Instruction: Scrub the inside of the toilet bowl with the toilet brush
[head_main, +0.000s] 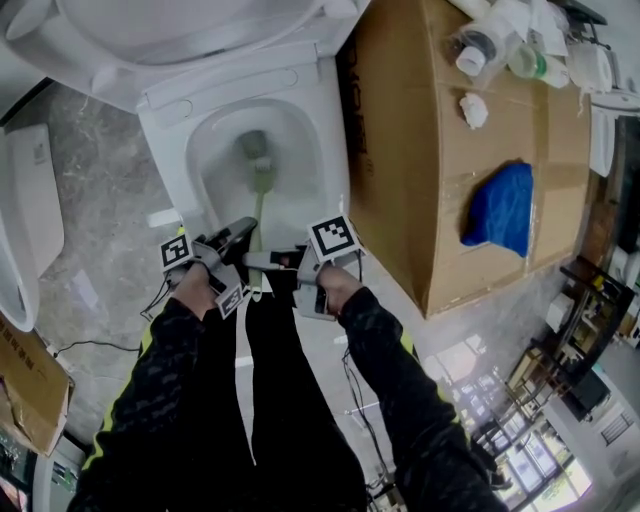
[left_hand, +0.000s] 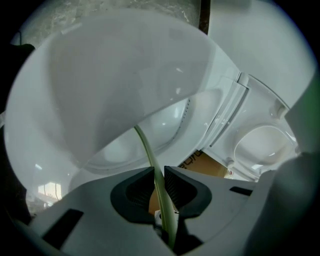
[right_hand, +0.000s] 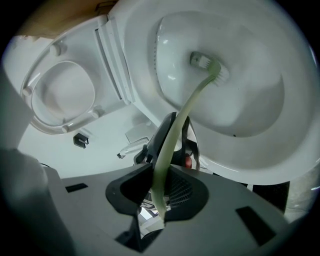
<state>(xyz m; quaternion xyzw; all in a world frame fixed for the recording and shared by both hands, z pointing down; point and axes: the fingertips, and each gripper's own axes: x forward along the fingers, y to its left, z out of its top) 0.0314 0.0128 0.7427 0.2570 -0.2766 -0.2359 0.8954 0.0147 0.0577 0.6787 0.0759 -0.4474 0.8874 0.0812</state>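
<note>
— How are the arms set?
— Both reach forward, close together. The left tongs (left_hand: 158, 180) and right tongs (right_hand: 161, 181) are each clamped on the toilet brush (head_main: 258, 200) handle.
— And the brush head?
— Down in the toilet bowl (head_main: 205, 135). A cardboard box (head_main: 400, 160) crowds the bowl's right edge, and bare floor (head_main: 100, 220) lies to its left.

Floor (head_main: 100, 230): grey marbled tile, glossy. Large cardboard box (head_main: 400, 160) stands at right. Blue cloth (head_main: 500, 208) and bottles (head_main: 485, 40) lie on its top.

Black sleeves (head_main: 400, 400), yellow stripes (head_main: 407, 344); checkered marker cubes (head_main: 333, 237).
</note>
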